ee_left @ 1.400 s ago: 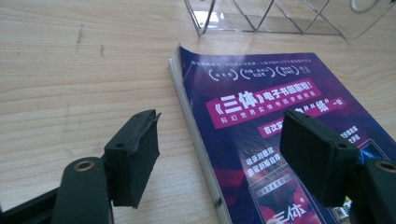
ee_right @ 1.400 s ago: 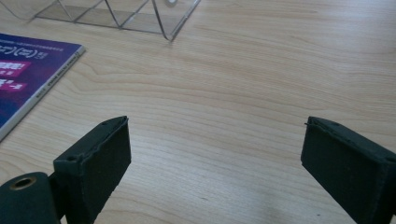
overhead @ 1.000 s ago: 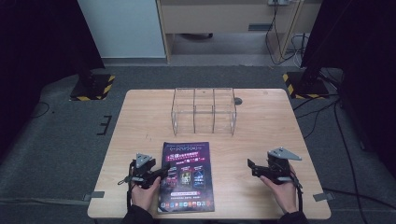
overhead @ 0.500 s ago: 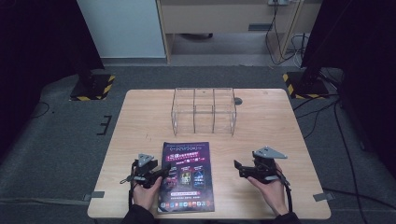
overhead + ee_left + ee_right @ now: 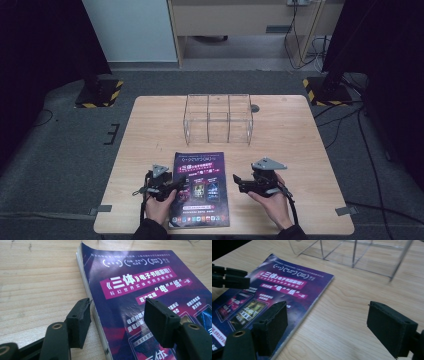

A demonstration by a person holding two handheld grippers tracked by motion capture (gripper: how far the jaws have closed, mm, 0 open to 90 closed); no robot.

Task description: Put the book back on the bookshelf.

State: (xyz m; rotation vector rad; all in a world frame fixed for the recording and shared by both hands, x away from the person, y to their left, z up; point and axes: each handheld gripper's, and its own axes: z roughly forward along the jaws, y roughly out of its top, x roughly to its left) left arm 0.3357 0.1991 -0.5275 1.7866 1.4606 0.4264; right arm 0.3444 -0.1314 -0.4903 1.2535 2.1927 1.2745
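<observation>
Clear wire-framed divider box point(image 5: 218, 118) (seemingly three compartments), mid-table, wooden table point(image 5: 300, 135), striped floor bases point(image 5: 100, 93)

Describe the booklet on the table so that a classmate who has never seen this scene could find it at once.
Start at the wooden table; behind its middle stands a clear divided box. Nearer the person, between the left claw and right claw, lies the booklet. It alone lies flat, with a glossy purple cover bearing white print.

one purple magazine point(image 5: 199, 190) lies on one wooden table point(image 5: 300, 145), with one clear three-compartment organizer point(image 5: 218, 119), and two grippers: left gripper point(image 5: 179, 186), right gripper point(image 5: 238, 180).
</observation>
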